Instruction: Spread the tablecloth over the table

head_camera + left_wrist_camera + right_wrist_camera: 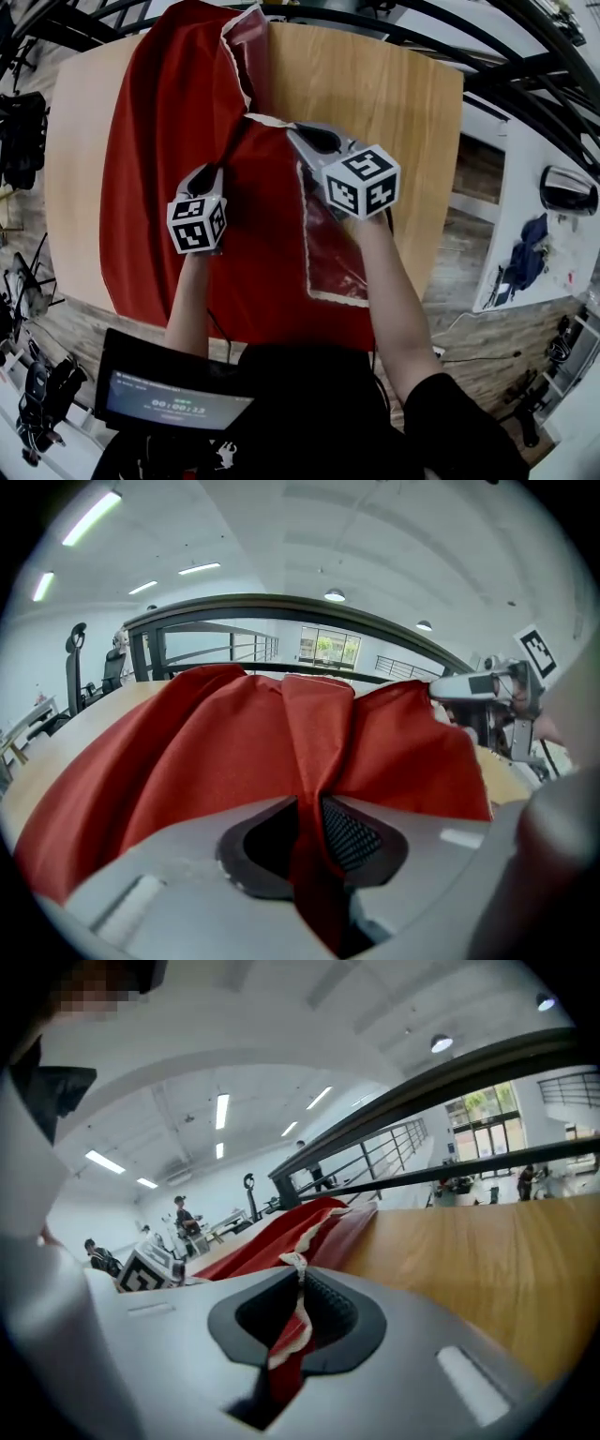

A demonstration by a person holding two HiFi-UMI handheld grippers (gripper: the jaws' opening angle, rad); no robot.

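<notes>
1. Left gripper [214, 172]: the jaws stand narrowly apart, and a raised fold of the tablecloth [178, 131] fills the gap between them. The fold is taken from the middle of the sheet, not from an edge.
2. Right gripper [298, 133]: the jaws are pressed together on the white-trimmed hem [269, 120] of the cloth, which is lifted just clear of the table [384, 84].
3. Tablecloth: a red sheet over the middle and left of the tabletop. It is bunched at the far end, and a flap is turned back on the right to show a darker underside [333, 253]. Bare wood remains along the left edge and over the whole right side.
4. Handling, as judged:
   - The cloth is light, limp fabric that creases and tents wherever it is pinched.
   - It is not fragile and should slide readily on smooth wood.
   - It sags between grips, so it needs tension from two points.
5. Hold points, as judged:
   - The trimmed hem and the corners give the surest purchase.
   - A mid-sheet pinch only drags up a ridge.
   - Drawing the hem towards the bare right side looks likely to unfold the flap.
</notes>
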